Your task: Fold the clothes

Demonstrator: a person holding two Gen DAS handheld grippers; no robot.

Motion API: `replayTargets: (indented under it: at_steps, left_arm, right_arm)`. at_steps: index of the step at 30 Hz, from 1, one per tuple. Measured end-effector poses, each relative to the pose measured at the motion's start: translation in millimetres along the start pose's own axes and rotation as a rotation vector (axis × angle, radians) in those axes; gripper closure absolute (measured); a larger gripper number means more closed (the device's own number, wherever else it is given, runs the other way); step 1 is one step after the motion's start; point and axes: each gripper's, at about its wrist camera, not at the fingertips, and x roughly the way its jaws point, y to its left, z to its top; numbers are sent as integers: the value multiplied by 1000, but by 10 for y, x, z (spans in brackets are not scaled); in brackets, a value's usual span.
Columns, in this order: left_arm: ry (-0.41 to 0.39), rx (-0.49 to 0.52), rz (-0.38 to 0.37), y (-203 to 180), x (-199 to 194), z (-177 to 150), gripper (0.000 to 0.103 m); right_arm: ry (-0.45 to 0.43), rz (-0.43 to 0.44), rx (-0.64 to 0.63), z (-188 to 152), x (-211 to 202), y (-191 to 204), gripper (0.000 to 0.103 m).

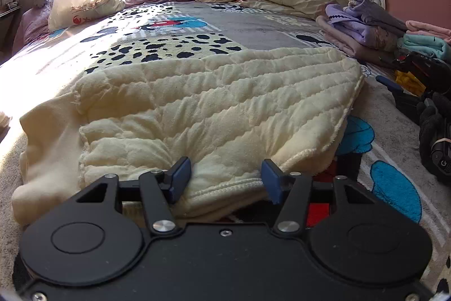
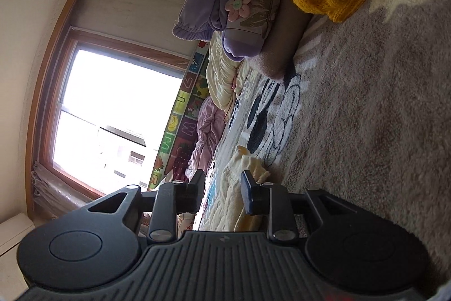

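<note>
The cream quilted garment (image 1: 214, 103) lies folded on the bed (image 1: 253, 27) at centre frame; the left claw (image 1: 225, 177) stands apart with the near hem between its pads but unpressed, and the right claw (image 2: 221, 192), rolled sideways, is likewise apart over a cream edge. If either claw drags on lifting away, the thick layers may spring open. The stack of folded clothes (image 1: 375, 27) at right frame crowds that side.
</note>
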Motion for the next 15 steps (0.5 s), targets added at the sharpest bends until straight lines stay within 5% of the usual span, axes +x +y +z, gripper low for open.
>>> replayTargets:
  at_steps: [2, 10, 15]
  left_arm:
    - [-19, -25, 18, -47, -99, 55, 48]
    - [-218, -188, 45, 119, -356, 89, 48]
    - [-232, -275, 45, 284, -334, 92, 48]
  right_arm:
    - [16, -51, 18, 26, -83, 21, 69]
    - [348, -294, -91, 63, 178, 346, 58]
    - [378, -288, -66, 30, 475, 473, 17]
